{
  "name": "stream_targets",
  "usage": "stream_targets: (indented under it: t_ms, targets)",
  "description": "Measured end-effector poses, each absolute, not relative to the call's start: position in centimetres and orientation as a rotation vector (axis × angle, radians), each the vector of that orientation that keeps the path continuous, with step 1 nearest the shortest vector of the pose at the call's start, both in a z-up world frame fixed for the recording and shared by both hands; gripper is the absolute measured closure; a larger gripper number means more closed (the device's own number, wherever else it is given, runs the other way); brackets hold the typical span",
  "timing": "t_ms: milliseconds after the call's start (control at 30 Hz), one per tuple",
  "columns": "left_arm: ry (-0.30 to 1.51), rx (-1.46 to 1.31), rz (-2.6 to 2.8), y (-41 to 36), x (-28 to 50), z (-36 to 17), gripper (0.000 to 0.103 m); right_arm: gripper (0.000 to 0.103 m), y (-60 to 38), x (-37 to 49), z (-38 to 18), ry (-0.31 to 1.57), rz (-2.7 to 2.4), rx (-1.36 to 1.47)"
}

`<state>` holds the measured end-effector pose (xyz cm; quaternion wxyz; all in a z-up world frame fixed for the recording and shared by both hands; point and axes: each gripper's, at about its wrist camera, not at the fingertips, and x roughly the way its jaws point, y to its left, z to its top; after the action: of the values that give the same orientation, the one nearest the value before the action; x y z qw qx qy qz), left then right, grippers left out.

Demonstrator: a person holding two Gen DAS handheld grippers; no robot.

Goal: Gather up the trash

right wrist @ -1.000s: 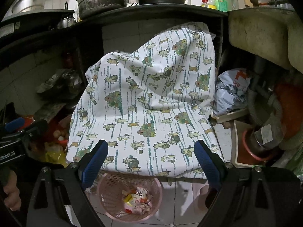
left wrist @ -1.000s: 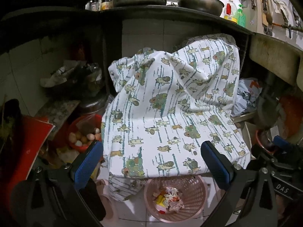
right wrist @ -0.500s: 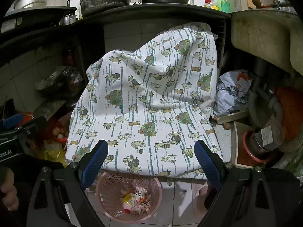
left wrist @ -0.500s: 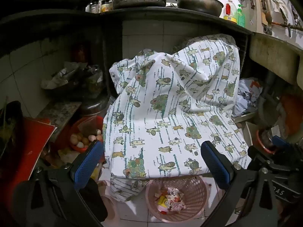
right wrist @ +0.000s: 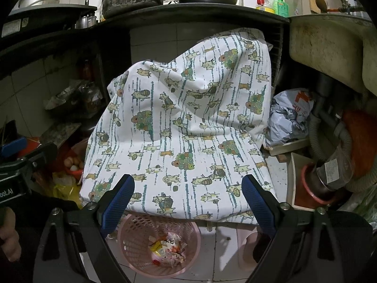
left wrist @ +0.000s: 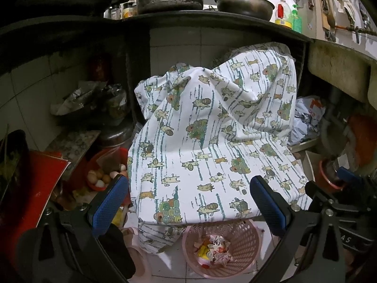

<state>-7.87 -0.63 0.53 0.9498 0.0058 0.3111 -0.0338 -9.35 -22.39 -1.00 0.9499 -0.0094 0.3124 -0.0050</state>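
Note:
A pink perforated trash basket (left wrist: 245,238) stands on the tiled floor, partly under a white cartoon-print cloth (left wrist: 212,136). Crumpled wrappers (left wrist: 212,250) lie in its bottom. The basket also shows in the right wrist view (right wrist: 132,235), with the wrappers (right wrist: 167,250) inside. My left gripper (left wrist: 188,205) is open and empty, above and in front of the basket. My right gripper (right wrist: 188,202) is open and empty, also above the basket. The cloth (right wrist: 183,122) drapes over something hidden under the counter.
A dark counter (left wrist: 212,21) with pots runs overhead. A red bowl of eggs (left wrist: 101,176) sits on the left floor. A crumpled plastic bag (right wrist: 289,118), drain hoses (right wrist: 329,146) and a sink base (right wrist: 325,47) crowd the right side.
Both views have shifted slightly; the basket sits a little lower in frame. Both grippers stay open and empty.

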Motion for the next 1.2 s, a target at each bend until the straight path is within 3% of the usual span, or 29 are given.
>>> stream_targets:
  t_ms: [1200]
  targets:
    - [0.608, 0.031, -0.043, -0.76, -8.27, 0.59, 0.000, 0.009, -23.02, -9.32, -1.06, 0.641, 0.011, -0.033]
